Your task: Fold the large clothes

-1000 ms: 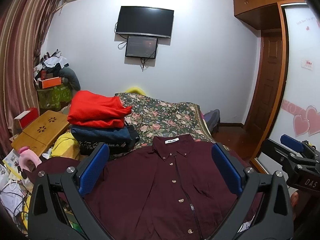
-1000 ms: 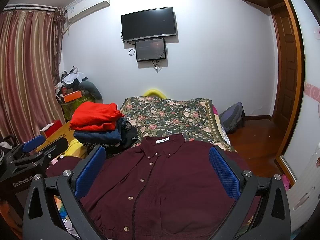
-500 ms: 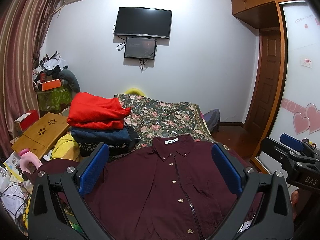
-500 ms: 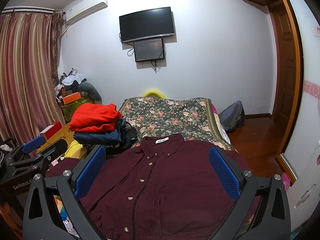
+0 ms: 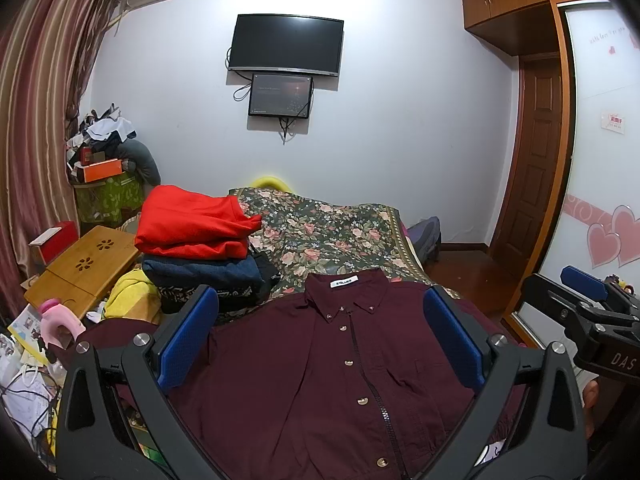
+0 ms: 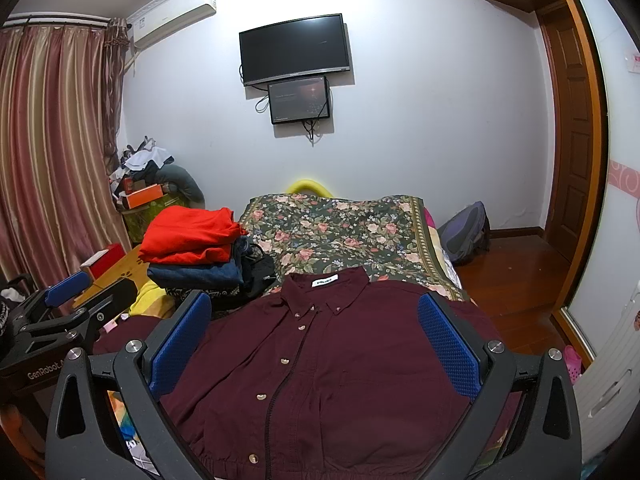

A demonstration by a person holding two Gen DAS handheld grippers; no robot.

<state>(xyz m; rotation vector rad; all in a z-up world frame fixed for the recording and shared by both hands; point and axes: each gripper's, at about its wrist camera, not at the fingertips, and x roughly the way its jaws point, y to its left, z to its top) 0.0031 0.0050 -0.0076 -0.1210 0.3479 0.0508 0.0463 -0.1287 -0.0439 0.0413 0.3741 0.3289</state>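
So the shirt (image 5: 320, 376) is laid out flat, front up, on the near end of the bed (image 5: 328, 236), collar pointing away toward the floral quilt (image 6: 336, 228). It's a dark maroon woven thing, matte, with small pale round buttons, a dark zipper down the placket and a white label inside the collar. A few soft creases, otherwise pretty smooth.

Both grippers hang above the shirt, not touching it. The left gripper (image 5: 320, 336) has its fingers (image 5: 188, 336) spread wide, nothing between them; same for the right gripper (image 6: 314, 340), blue pads with a dimpled rubbery texture on black frames.

Left of the shirt there's a stack (image 5: 196, 244) of folded clothes: a bright red fleecy piece on top, a navy one under it.

View differences: the left wrist shows a wooden fold-up desk (image 5: 84, 264) with flower-shaped cutouts left of the shirt, plus pink heart decals (image 5: 612, 240) on a glossy panel to the right of the shirt. The right wrist shows the shirt's elastic gathered hem (image 6: 304, 468) at the near edge, and a grey backpack (image 6: 466, 234) on the wooden floor right of the shirt. Each view catches the other gripper at its edge.
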